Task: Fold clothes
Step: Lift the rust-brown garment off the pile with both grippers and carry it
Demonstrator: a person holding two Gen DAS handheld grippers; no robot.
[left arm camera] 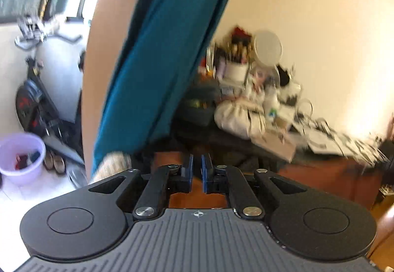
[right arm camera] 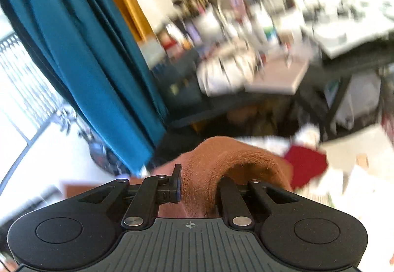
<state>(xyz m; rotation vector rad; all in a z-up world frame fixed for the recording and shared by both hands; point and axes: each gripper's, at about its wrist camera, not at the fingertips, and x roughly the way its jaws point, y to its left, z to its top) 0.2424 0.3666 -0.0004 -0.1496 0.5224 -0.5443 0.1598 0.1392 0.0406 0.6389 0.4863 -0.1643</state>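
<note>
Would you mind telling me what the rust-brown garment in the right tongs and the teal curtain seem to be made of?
The rust-brown garment looks like a soft knit, perhaps wool or a fuzzy blend: fine ribbed stitches and loose fibres show along its fold, with a matte finish. The teal curtain looks like a smooth woven cloth with a slight sheen, hanging in long, soft pleats. Motion blur leaves its fibre open.

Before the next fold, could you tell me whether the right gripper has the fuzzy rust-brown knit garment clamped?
Clamped: the right gripper is shut on the rust-brown knit garment, which bunches between its fingers.
</note>
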